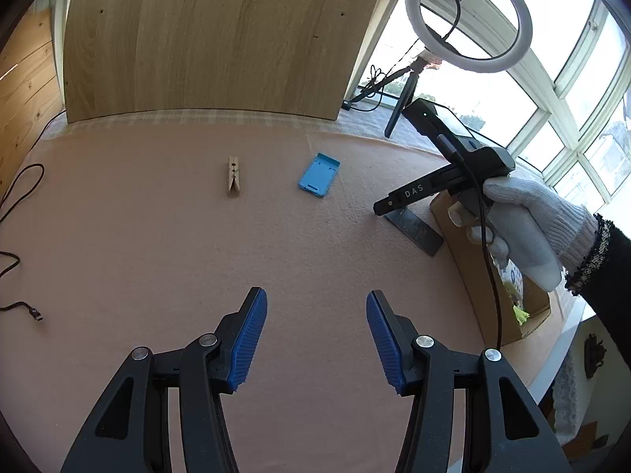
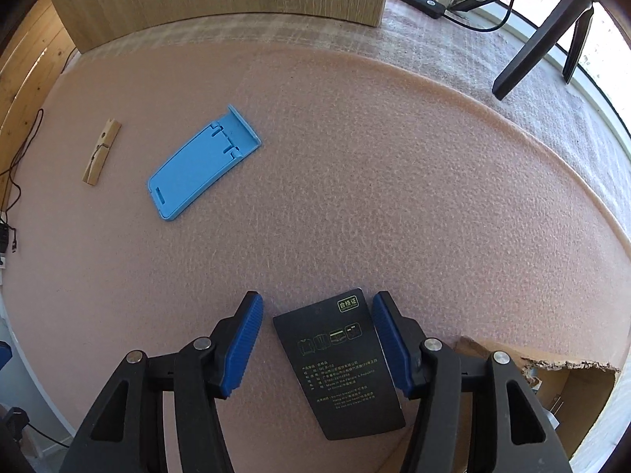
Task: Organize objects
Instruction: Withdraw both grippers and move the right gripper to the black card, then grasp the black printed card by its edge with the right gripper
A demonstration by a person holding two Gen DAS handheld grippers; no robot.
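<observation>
Worktop [image 2: 355,157]: covered by a pink foam mat.
Left claw [image 1: 315,339]: jaws apart, nothing between them, above bare mat.
Right claw [image 2: 315,339]: pointing down at the worktop, jaws apart; black card lies between the pads, right pad close against its edge, left pad clear of it; no grip visible.
Black card [image 2: 339,358]: flat on the mat, printed side up, beside the box corner.
Blue stand [image 2: 205,161]: flat on the mat, well apart from the card.
Clothespin [image 2: 101,151]: wooden, left of the stand.
Box [image 1: 473,276]: cardboard, open, at the worktop's right edge.
Hand [image 1: 528,224]: white-gloved, grasping the right claw's handle.
</observation>
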